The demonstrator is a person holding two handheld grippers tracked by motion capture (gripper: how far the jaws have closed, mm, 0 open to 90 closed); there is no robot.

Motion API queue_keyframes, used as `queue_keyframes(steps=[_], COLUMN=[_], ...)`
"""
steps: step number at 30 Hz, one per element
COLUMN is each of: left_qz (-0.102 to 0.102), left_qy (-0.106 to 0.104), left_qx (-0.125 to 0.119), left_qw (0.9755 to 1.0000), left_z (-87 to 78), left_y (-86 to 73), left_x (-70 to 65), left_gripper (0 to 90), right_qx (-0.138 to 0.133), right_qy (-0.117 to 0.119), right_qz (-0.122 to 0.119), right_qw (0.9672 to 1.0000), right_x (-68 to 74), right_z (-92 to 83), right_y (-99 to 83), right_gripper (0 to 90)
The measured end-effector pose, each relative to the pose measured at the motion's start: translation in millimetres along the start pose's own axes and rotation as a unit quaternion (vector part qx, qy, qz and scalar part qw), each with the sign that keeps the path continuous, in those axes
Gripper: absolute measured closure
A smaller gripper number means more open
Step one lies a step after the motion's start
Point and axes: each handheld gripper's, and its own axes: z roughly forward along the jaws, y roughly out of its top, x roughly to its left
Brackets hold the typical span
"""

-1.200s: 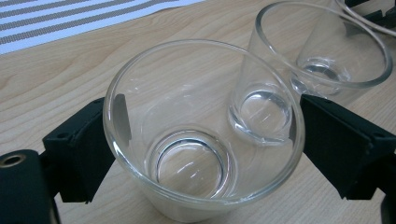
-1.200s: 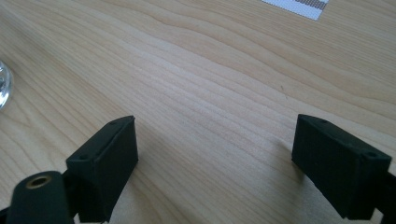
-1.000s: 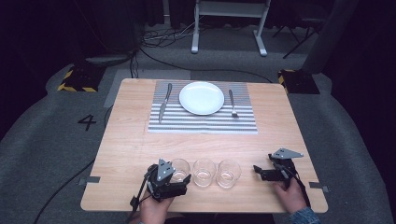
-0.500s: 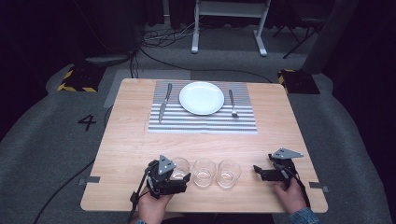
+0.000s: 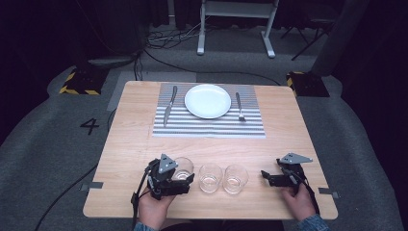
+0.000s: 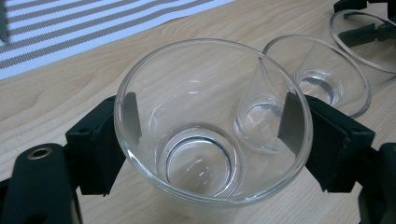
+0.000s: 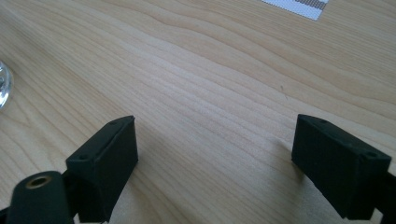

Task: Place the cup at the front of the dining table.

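Observation:
Three clear empty glasses stand in a row near the table's front edge. My left gripper is shut on the leftmost glass. In the left gripper view its pads press both sides of this glass, just below the rim. The middle glass sits close beside it, and the right glass follows. My right gripper is to the right of the row, open, with only bare wood between its fingers.
A striped placemat at the far side carries a white plate, a knife on its left and a fork on its right. A wide band of wooden table lies between the placemat and the glasses.
My left gripper has risen slightly with the leftmost glass between its jaws. The right gripper has stayed where it was.

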Motion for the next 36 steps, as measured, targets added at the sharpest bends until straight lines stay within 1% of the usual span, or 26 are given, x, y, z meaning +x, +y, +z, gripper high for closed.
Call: queue_keyframes(steps=[4, 8, 9, 11, 12, 14, 16, 19, 21, 22, 23, 25, 26, 28, 30, 33, 36], left_qz=[0.002, 0.013, 0.014, 0.014, 0.016, 0.018, 0.023, 0.023, 0.017, 0.02, 0.018, 0.017, 0.017, 0.024, 0.025, 0.02, 0.021], left_qy=[-0.003, 0.005, 0.001, -0.005, -0.003, -0.002, -0.001, -0.003, -0.007, -0.007, -0.009, -0.006, -0.009, -0.007, -0.01, -0.004, 0.004], left_qx=[-0.003, -0.005, -0.006, 0.002, 0.0, 0.006, 0.004, 0.0, 0.0, 0.0, 0.0, -0.002, -0.003, -0.004, -0.005, -0.009, -0.001], left_qw=[1.0, 0.9999, 0.9999, 0.9999, 0.9999, 0.9998, 0.9997, 0.9997, 0.9998, 0.9998, 0.9998, 0.9998, 0.9998, 0.9997, 0.9996, 0.9998, 0.9998], left_z=[-2.6, -5.6, -5.6, -6.6, -6.7, -8.2, -9.3, -10.6, -11.2, -11.5, -11.8, -12.9, -13.4, -14.9, -15.9, -16.2, -16.4], left_y=[7.3, 13.1, 13.7, 15.8, 16.7, 18.9, 21.0, 25.2, 28.2, 30.4, 32.3, 36.6, 38.9, 43.8, 47.8, 53.8, 59.8], left_x=[2.3, 4.5, 5.4, 7.2, 8.0, 8.9, 10.2, 13.0, 14.2, 15.9, 16.8, 18.6, 20.0, 22.9, 25.4, 29.4, 33.0], left_gripper=[18.3, 18.3, 18.2, 18.3, 18.2, 18.2, 18.2, 18.2, 18.3, 18.2, 18.3, 18.2, 18.2, 18.2, 18.3, 18.2, 18.3], right_qx=[0.001, 0.001, 0.0, 0.001, 0.0, 0.001, 0.0, 0.0, 0.0, 0.0, 0.0, 0.0, 0.0, 0.0, 0.0, 0.0, 0.0], right_qy=[-0.002, -0.003, -0.003, -0.003, -0.003, -0.003, -0.004, -0.004, -0.005, -0.005, -0.006, -0.007, -0.008, -0.009, -0.009, -0.008, -0.009], right_qz=[-0.001, -0.001, 0.0, -0.001, -0.001, -0.001, 0.0, 0.001, 0.0, 0.001, 0.002, 0.002, 0.002, 0.004, 0.004, 0.004, 0.004], right_qw=[1.0, 1.0, 1.0, 1.0, 1.0, 1.0, 1.0, 1.0, 1.0, 1.0, 1.0, 1.0, 1.0, 0.9999, 0.9999, 1.0, 1.0], right_x=[0.2, 0.3, 0.4, 0.4, 0.4, 0.4, 0.6, 0.8, 0.8, 0.9, 1.1, 1.5, 1.6, 2.0, 1.9, 1.8, 1.8], right_z=[-0.1, -0.1, -0.1, -0.1, 0.0, -0.1, -0.2, -0.2, -0.2, -0.2, -0.3, -0.4, -0.4, -0.5, -0.5, -0.6, -0.5], right_y=[0.0, 0.0, 0.0, 0.0, 0.0, 0.0, -0.2, -0.2, -0.2, -0.3, -0.3, -0.4, -0.4, -0.4, -0.5, -0.5, -0.5], right_gripper=[14.5, 14.5, 14.5, 14.5, 14.4, 14.5, 14.5, 14.5, 14.5, 14.5, 14.5, 14.6, 14.5, 14.6, 14.6, 14.6, 14.6])
